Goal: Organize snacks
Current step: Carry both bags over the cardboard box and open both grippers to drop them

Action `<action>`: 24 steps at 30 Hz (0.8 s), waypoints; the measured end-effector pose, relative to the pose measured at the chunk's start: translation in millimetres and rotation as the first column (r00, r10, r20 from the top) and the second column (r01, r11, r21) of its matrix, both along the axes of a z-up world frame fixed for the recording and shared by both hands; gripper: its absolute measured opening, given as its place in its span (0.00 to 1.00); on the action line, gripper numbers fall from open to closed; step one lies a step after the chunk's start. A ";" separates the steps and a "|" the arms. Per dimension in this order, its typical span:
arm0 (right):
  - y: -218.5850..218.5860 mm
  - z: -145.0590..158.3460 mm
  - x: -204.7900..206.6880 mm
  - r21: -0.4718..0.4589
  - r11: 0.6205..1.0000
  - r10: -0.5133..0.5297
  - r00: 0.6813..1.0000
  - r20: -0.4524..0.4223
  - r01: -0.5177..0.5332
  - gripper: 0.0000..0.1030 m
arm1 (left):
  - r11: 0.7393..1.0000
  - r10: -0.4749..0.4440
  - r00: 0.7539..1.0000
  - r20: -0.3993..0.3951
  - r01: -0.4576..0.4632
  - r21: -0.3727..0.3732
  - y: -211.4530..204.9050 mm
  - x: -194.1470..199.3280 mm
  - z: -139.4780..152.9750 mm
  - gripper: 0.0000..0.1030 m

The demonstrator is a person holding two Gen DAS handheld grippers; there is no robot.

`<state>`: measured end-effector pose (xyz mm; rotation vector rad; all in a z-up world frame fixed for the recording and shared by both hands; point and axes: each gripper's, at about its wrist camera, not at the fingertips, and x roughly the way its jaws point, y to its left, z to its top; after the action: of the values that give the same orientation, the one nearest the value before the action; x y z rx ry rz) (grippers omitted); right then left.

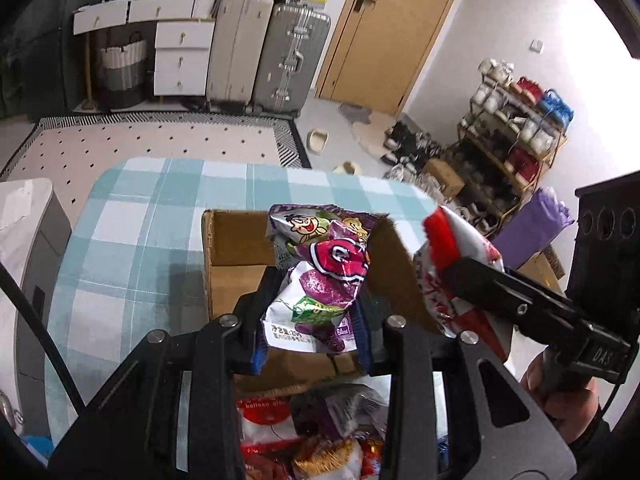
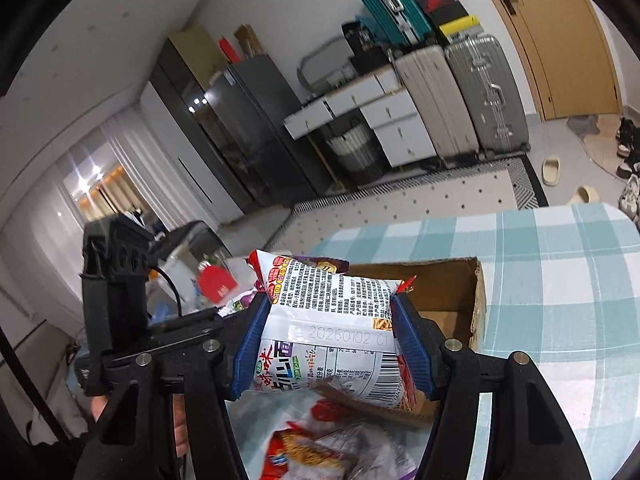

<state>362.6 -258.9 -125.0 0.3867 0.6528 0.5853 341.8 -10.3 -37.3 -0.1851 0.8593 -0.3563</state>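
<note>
Teal-and-white checked tablecloth (image 1: 132,220) over a round-cornered table, with an open brown cardboard box (image 1: 236,256) sitting on it, corrugated edges raw and flaps up. Beyond, on a pale dotted rug (image 1: 160,140): beige hard-shell suitcase (image 1: 236,48) beside a ribbed silver one (image 1: 292,52), white drawer unit (image 1: 182,58), wooden door (image 1: 392,28), crowded shoe rack (image 1: 516,136) along the wall.

Glossy crinkled plastic everywhere. Left gripper (image 1: 316,300) pinching a purple-and-white snack packet (image 1: 320,280) between blue ribbed pads, held over the box's near edge with the top of the packet reaching inside. Right gripper (image 2: 332,344) clamped on a white noodle-snack packet (image 2: 332,320), printed back and barcode facing the camera, stamped date across the seam, hanging just at the near corner of the box. More shiny red and white packets (image 2: 320,448) heaped loose on the cloth below both grippers
</note>
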 end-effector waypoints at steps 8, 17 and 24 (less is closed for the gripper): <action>10.0 -32.5 28.3 -0.033 0.999 -0.006 0.998 -0.070 0.004 0.61 | 0.999 0.025 0.998 -0.049 -0.023 0.036 -15.2 23.5 -52.8 0.30; 6.9 -60.1 44.8 -0.058 0.998 -0.035 0.990 -0.134 0.028 0.65 | 0.995 0.037 0.992 -0.122 -0.025 0.100 -24.7 36.3 -88.6 0.30; -1.7 -50.5 31.7 -0.061 0.996 -0.068 0.994 -0.086 0.062 0.73 | 0.990 0.059 0.996 -0.066 -0.050 0.134 -23.1 21.2 -82.5 0.51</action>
<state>394.4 -260.5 -175.5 0.3793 0.7375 0.4882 363.0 -33.5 -119.8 -0.0985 0.9415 -0.2422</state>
